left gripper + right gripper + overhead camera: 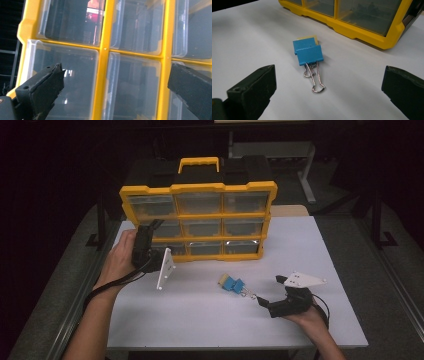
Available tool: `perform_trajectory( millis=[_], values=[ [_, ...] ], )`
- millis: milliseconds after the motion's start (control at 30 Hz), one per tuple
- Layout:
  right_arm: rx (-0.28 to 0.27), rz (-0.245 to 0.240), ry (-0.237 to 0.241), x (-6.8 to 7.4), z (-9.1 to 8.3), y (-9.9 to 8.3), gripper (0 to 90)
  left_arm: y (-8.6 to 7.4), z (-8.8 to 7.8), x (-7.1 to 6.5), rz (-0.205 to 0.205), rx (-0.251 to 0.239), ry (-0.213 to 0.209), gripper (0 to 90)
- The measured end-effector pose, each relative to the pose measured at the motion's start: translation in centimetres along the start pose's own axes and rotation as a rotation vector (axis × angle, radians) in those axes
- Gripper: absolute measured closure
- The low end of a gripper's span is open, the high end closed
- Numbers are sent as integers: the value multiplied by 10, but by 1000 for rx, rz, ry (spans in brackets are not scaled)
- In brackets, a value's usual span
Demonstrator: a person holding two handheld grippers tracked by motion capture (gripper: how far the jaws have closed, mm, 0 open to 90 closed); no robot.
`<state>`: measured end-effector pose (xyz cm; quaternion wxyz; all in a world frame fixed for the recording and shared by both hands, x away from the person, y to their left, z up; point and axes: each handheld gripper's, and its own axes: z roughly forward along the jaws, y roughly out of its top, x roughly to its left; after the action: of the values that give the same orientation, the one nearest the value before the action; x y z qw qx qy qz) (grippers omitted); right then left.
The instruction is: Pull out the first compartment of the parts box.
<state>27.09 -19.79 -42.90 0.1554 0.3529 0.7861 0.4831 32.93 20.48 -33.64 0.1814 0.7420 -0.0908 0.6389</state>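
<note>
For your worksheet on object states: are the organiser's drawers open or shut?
Shut. In the high view every clear drawer sits flush with the organiser's yellow frame; none sticks out.

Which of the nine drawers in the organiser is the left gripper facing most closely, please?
The left-hand drawer of the middle row: the left gripper hovers right at its front with jaws open, while the other drawers stand farther off.

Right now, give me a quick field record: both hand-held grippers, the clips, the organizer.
left hand-held gripper: open, raised at the organizer's left drawers
right hand-held gripper: open, low over the table, facing the clips
binder clips: two blue, stacked, lying on the white table, wire handles toward the right gripper
drawer organizer: yellow frame, clear drawers, upright, drawers shut
</note>
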Motion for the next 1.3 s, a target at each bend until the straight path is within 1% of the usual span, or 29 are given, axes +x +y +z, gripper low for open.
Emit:
perform_trajectory(
  millis=[67, 333, 433, 733, 767, 933, 1000, 1067, 1100, 1133, 1300],
  values=[
    [-1, 1, 0, 0, 0, 0, 0, 0, 0, 3, 6, 8, 3, 1],
    [-1, 4, 1, 0, 0, 0, 0, -2, 1, 15, 11, 10, 18, 1],
    [-2, 4, 1, 0, 0, 0, 0, -3, 0, 21, 12, 10, 32, 1],
    [-3, 6, 0, 0, 0, 0, 0, -5, -1, 32, 32, 26, 37, 2],
    [-3, 6, 0, 0, 0, 0, 0, -6, -1, 33, 31, 25, 46, 1],
    [-3, 7, 1, 0, 0, 0, 0, -6, 0, 41, 35, 32, 54, 2],
    [-6, 7, 1, 0, 0, 0, 0, -7, 0, 43, 40, 33, 51, 51],
    [-6, 8, 1, 0, -1, 0, 0, -8, 0, 45, 35, 40, 55, 54],
    [-5, 7, 1, -1, 0, 0, 0, -8, 0, 46, 41, 49, 57, 55],
    [-5, 7, 1, -1, 0, 0, 0, -8, 1, 47, 37, 44, 59, 55],
    [-6, 7, 0, -1, 0, 0, 0, -8, 1, 53, 51, 61, 71, 68]
  ],
)
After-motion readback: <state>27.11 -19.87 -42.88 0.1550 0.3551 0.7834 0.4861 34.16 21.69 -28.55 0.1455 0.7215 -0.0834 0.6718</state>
